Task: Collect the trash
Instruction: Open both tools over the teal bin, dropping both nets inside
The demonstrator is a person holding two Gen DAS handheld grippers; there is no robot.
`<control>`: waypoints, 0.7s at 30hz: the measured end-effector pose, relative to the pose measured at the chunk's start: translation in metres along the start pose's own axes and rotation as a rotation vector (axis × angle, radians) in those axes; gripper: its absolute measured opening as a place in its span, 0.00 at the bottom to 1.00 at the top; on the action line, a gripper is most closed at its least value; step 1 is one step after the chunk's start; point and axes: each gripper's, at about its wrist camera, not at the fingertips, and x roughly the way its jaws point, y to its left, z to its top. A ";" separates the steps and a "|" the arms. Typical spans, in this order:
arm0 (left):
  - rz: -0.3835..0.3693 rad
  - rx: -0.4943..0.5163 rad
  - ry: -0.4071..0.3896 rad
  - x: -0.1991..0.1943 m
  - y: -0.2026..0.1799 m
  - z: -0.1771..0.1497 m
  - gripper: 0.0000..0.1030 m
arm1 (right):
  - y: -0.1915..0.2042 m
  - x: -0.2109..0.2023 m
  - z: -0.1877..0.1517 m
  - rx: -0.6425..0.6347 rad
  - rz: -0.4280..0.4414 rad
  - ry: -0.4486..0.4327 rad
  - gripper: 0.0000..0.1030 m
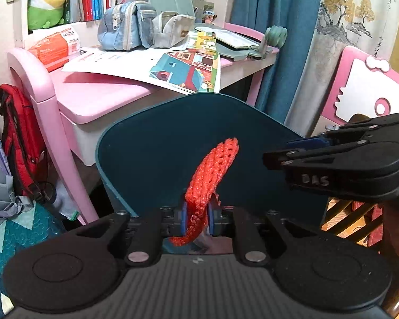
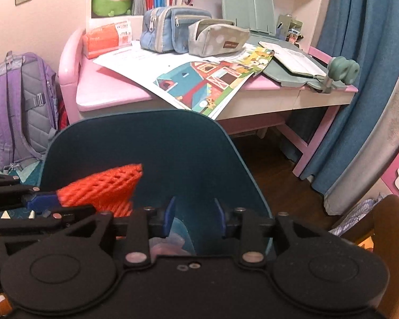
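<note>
One piece of trash is in play: a red foam net sleeve (image 1: 212, 175), low in the centre of the left wrist frame and at lower left of the right wrist frame (image 2: 103, 188). The left tool (image 1: 196, 219) is clenched on its lower end, the two blue pads pressing it from both sides, while the rest of the sleeve arcs up and away in front of a dark teal bin lid (image 1: 151, 143) standing upright behind it. The right tool (image 2: 192, 216) sits at the bottom centre of its own frame, released, with its two blue pads apart and nothing between them; in the left wrist frame it enters from the right edge (image 1: 276, 156), just beside the sleeve.

Beyond the lid, in the upper half of both frames, stands one pink tabletop (image 1: 93, 95). It carries two pencil cases, one blue (image 1: 125, 26) and one grey (image 1: 170, 30), one orange packet (image 1: 54, 46) and one large picture sheet (image 1: 188, 70). One green plush toy (image 1: 46, 0) sits on a shelf at upper left. Two backpacks lean at the left edge, one red (image 1: 18, 138) and one purple (image 2: 16, 106).
</note>
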 end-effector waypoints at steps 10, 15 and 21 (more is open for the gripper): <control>0.003 0.004 -0.053 -0.032 -0.005 -0.005 0.48 | 0.004 -0.042 -0.007 -0.004 0.005 -0.040 0.34; 0.012 -0.007 -0.091 -0.062 -0.001 -0.012 0.59 | 0.024 -0.070 -0.011 -0.042 0.028 -0.075 0.42; 0.039 -0.010 -0.130 -0.104 0.014 -0.026 0.68 | 0.060 -0.101 -0.017 -0.097 0.082 -0.109 0.46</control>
